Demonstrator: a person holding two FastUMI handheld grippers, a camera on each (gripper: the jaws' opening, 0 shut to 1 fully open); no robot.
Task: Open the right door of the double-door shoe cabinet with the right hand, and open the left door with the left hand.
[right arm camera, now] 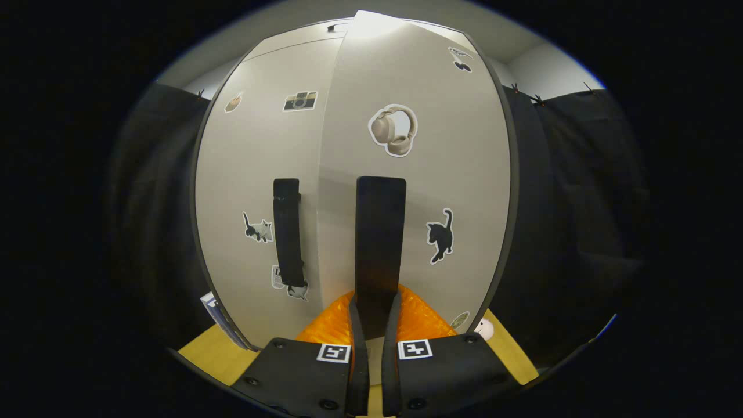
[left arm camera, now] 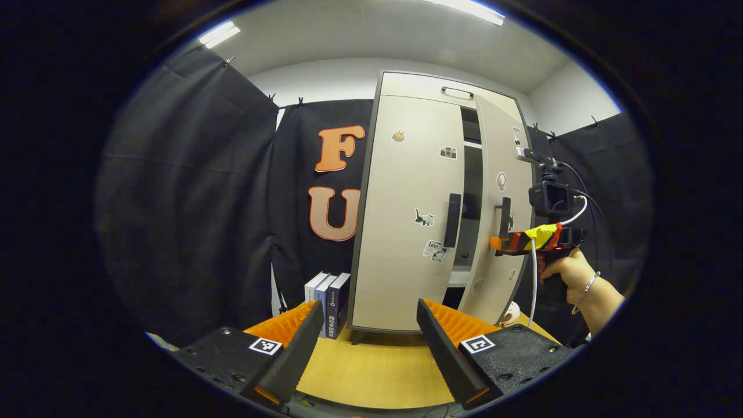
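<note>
In the left gripper view the left tool (left arm camera: 365, 342) hangs low over the near edge of the wooden tabletop (left arm camera: 371, 371), its two fingers spread wide with nothing between them, pointing at the shoe cabinet (left arm camera: 429, 203) that stands upright toward the far side of the tabletop. In the right gripper view the right tool (right arm camera: 374, 325) has its two fingers pressed together on the lower end of the right door handle (right arm camera: 380, 244), a black vertical bar. The cabinet is tall, its long axis vertical, and it has two doors, each with one upright black handle near the middle seam. The left door (left arm camera: 406, 215) lies flush and closed, its handle (left arm camera: 452, 220) untouched. The right door (left arm camera: 499, 209) is swung partly out toward the viewer, leaving a dark gap with a shelf showing inside. Three books (left arm camera: 328, 299) stand upright just beside the cabinet's left foot. A hand (left arm camera: 566, 273) holds the right tool
</note>
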